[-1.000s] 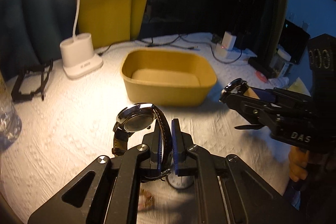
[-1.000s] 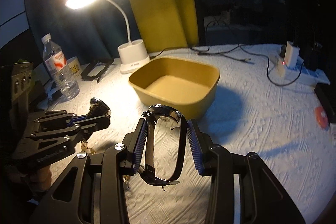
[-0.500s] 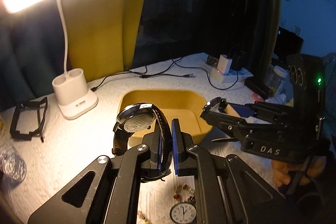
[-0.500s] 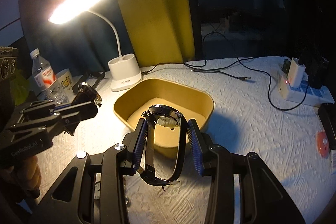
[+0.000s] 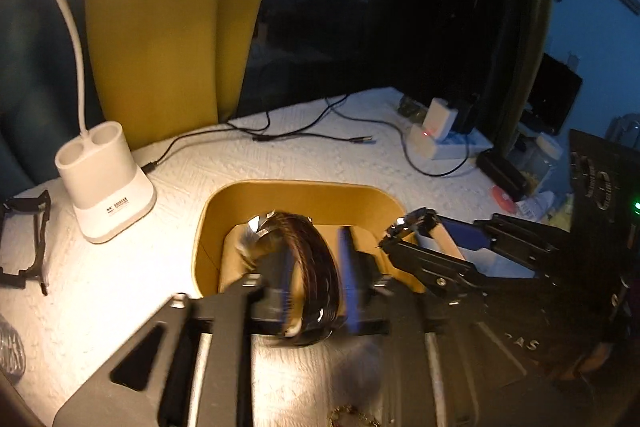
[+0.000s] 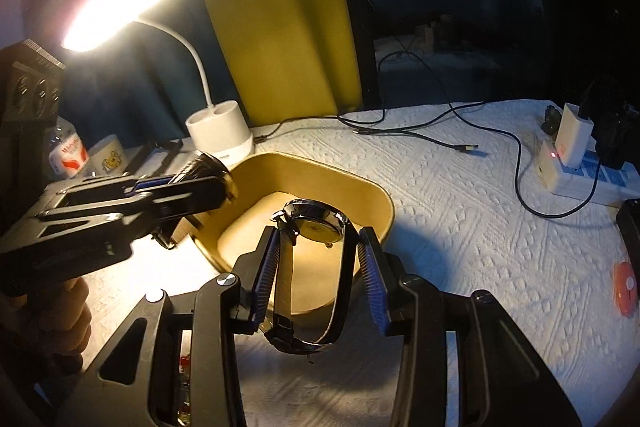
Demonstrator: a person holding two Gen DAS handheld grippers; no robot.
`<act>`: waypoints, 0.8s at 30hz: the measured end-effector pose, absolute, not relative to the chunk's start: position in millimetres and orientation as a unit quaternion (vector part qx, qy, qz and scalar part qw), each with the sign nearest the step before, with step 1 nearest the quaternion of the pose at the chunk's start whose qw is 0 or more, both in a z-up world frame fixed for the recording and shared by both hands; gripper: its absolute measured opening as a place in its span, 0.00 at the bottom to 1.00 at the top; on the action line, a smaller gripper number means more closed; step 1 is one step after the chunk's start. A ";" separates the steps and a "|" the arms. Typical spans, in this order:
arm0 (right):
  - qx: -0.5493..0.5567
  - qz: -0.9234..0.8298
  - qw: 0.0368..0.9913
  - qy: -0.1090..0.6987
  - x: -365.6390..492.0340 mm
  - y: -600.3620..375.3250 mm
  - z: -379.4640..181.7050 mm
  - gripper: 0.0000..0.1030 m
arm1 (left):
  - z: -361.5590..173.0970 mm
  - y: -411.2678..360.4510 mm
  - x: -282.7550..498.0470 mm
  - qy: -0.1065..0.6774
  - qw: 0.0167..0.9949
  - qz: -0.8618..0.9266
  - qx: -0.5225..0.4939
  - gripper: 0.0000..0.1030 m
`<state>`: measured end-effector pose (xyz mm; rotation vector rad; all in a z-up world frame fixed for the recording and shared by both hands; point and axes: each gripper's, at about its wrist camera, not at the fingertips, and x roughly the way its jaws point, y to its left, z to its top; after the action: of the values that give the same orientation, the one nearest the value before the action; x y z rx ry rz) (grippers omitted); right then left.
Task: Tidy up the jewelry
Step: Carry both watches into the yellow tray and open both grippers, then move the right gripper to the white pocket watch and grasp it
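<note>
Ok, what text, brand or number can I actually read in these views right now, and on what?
"AS": the end of a pale marking on the body of the right gripper; the rest is lost in the dark.
Lamp base: a small dark label, too blurred to read.
Bottle: red label print, too blurred to read.

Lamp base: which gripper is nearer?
Left. The left gripper, jaws just opened around a watch, is at the tray rim nearest the lamp base; the right gripper is at the opposite rim.
</note>
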<state>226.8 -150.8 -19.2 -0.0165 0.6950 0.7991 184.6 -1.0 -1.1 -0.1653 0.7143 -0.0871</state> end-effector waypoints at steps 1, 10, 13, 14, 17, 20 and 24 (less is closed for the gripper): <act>-0.008 0.381 0.863 0.333 227.7 -150.9 -19.7 0.40 | -3.5 -1.7 187.8 0.356 0.930 -0.046 -0.081 0.38; -0.006 0.375 0.865 0.332 230.9 -152.7 -19.2 0.58 | -5.7 5.6 186.1 0.360 0.930 -0.024 -0.072 0.50; -0.009 0.370 0.868 0.330 228.6 -153.6 -16.4 0.59 | -5.0 12.0 179.7 0.358 0.930 -0.016 -0.078 0.50; -0.009 0.369 0.869 0.329 227.3 -154.1 -15.1 0.60 | -4.3 13.4 177.7 0.357 0.931 -0.015 -0.079 0.50; -0.011 0.366 0.872 0.326 224.2 -155.2 -11.5 0.61 | -1.6 15.9 171.7 0.353 0.932 -0.011 -0.084 0.50; -0.013 0.362 0.875 0.323 217.6 -156.6 -7.5 0.61 | 1.3 18.2 161.6 0.346 0.934 -0.010 -0.087 0.50; -0.017 0.358 0.877 0.319 206.4 -156.9 -3.0 0.61 | 6.5 19.2 145.3 0.334 0.939 -0.010 -0.087 0.50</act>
<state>206.4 -156.9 -3.0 -0.0361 0.6648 0.7478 145.3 19.2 6.5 -0.1779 0.6817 -0.0212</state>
